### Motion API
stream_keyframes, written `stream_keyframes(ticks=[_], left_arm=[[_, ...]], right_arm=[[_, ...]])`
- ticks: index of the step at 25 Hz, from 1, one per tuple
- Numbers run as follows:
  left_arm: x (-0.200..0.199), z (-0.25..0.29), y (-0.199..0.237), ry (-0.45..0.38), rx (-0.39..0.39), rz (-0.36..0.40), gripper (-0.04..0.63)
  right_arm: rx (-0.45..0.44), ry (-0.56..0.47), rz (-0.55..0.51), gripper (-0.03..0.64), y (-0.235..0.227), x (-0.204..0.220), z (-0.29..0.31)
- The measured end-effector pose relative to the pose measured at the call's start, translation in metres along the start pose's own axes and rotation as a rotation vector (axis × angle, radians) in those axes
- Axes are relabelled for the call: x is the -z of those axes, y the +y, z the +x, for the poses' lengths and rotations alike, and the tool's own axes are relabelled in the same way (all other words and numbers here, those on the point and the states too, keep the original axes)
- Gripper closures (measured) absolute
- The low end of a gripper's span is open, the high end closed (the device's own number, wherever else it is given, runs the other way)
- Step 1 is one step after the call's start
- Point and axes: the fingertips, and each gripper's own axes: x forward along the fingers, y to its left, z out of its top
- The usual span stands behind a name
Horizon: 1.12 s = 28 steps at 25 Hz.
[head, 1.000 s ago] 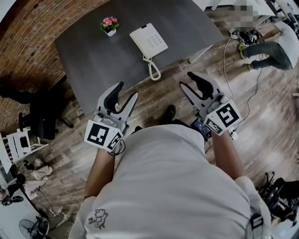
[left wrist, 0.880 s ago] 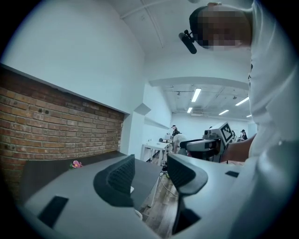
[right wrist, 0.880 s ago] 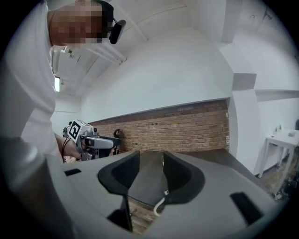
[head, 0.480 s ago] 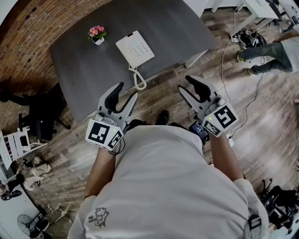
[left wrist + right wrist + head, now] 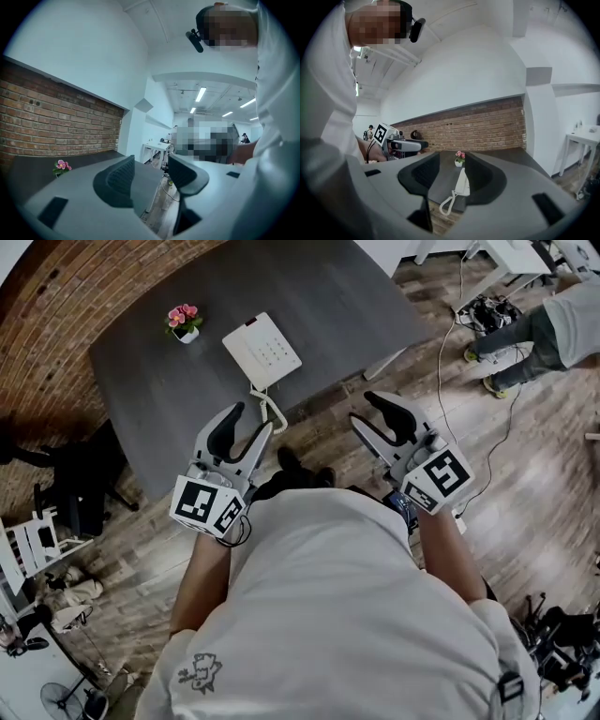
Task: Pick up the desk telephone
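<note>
The white desk telephone (image 5: 262, 352) lies flat near the front edge of the dark grey table (image 5: 141, 390), and its coiled cord (image 5: 269, 413) hangs over that edge. My left gripper (image 5: 251, 423) is open and empty, held just short of the table edge near the cord. Over the wooden floor to the right of the table, my right gripper (image 5: 367, 411) is also open and empty. In the right gripper view the telephone (image 5: 462, 183) shows between the open jaws of that gripper (image 5: 450, 176), some way ahead. The left gripper view has its gripper (image 5: 152, 173) open, with no telephone in sight.
A small pot of pink flowers (image 5: 184, 322) stands on the table left of the telephone. A brick wall (image 5: 56, 296) runs behind the table. A black chair (image 5: 80, 493) sits at the left. Cables (image 5: 469, 306) and another person (image 5: 562, 315) are at the upper right.
The table and telephone have come nearer and slid left in the head view as both grippers advanced toward the table edge. The jaws of both stay open.
</note>
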Motion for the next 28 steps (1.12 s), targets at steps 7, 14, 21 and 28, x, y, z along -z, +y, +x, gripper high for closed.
stream_keyframes(ticks=[7,14,21,28], left_arm=[[-0.013,0.019,0.042,-0.018,-0.001,-0.015,0.356],[-0.018,0.016,0.095,-0.038,-0.029,-0.042,0.353],[-0.024,0.001,0.128,-0.054,-0.065,-0.067,0.348],[-0.020,-0.004,0.145,-0.047,-0.115,-0.084,0.345]], right_arm=[[-0.017,0.024,0.006,0.446,-0.013,-0.003,0.048],[-0.057,0.059,0.007,0.446,-0.017,-0.006,0.104],[-0.103,0.093,-0.005,0.446,-0.014,-0.012,0.147],[-0.157,0.110,-0.027,0.445,-0.021,-0.014,0.175]])
